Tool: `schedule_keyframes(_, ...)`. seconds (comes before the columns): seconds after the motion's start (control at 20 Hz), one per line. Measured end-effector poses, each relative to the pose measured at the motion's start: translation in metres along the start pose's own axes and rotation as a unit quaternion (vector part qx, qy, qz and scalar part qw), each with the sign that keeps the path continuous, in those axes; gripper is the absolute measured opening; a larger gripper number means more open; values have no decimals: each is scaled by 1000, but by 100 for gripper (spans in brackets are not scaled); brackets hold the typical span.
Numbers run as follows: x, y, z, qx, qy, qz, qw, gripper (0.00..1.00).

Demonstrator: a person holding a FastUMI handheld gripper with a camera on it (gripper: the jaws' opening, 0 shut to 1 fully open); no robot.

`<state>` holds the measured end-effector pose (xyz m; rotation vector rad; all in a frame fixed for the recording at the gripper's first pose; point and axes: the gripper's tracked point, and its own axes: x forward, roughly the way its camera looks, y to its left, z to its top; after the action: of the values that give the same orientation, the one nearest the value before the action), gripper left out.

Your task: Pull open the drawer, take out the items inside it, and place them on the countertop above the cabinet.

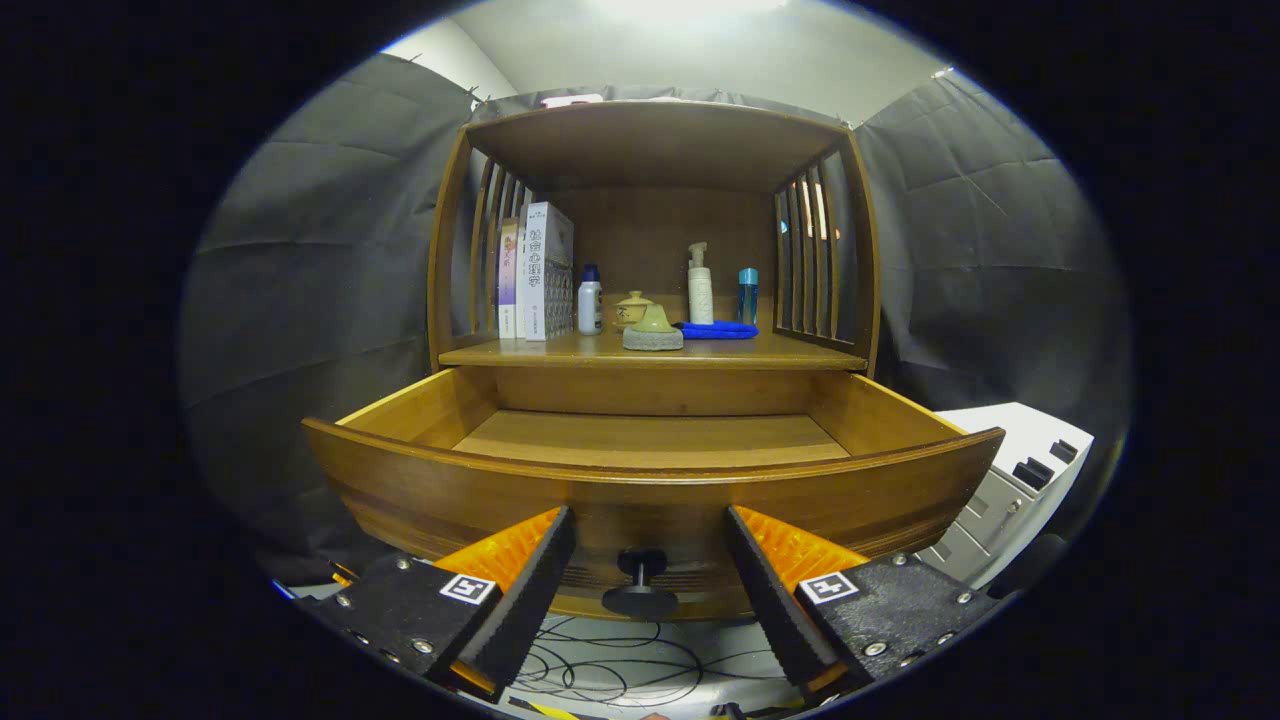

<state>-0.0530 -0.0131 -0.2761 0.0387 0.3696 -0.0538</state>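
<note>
Dark cloth walls surround a brown wooden cabinet whose curved-front wooden drawer stands pulled out, its visible floor bare. Its small black round knob sits between the spread fingers of the gripper, which touch nothing and point level at the drawer front. On the wooden countertop above stand upright books, small bottles, a lidded cup, a blue cloth; the spine lettering is too small to read.

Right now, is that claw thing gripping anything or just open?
Gripper: open, holding nothing; its fingers stand either side of the drawer knob, apart from it.
</note>
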Motion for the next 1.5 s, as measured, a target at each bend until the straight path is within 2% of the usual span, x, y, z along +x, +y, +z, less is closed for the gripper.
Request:
schedule_keyframes(0.7, 61, -4, 27, -6, -13, 6, 1000, 95)
schedule_keyframes(0.95, 94, -13, 2, -34, 31, -3, 999, 95)
schedule_keyframes(1.5, 161, -12, 17, -32, 31, -5, 999, 95)
